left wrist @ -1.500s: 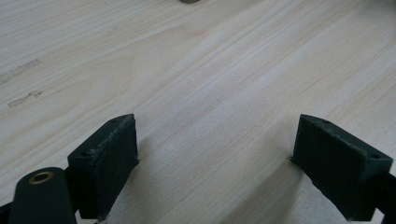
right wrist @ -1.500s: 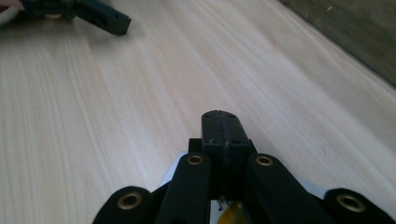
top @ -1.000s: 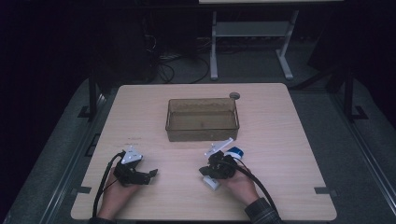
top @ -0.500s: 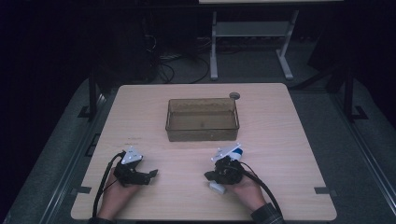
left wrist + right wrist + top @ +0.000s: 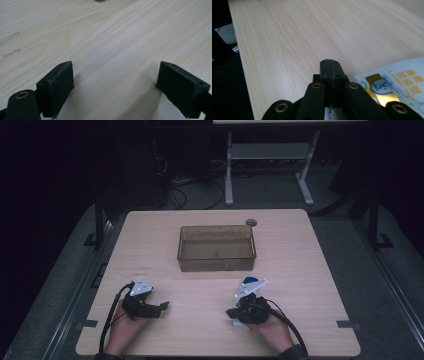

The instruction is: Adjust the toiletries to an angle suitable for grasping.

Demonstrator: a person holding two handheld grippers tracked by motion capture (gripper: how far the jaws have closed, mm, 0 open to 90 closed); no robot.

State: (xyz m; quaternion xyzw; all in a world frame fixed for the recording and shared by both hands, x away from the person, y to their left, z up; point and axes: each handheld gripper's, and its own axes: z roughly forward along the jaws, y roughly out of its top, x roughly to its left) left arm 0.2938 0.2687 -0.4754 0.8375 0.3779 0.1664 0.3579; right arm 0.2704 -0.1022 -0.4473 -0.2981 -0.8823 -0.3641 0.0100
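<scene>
Pale wood worktop [image 5: 300, 270]; both hands low at its near edge. Left gripper [image 5: 150, 306] rests level, jaws spread wide with bare wood between them, as the left gripper view shows. Right gripper [image 5: 331, 72] lies low, jaws pressed together; whether they pinch the white packet [image 5: 397, 82] I cannot tell. Right gripper view shows the packet's print and gold patch just right of the jaws. High view adds a clear tub [image 5: 217, 248] well beyond both jaws. Packet's long axis unclear.
</scene>
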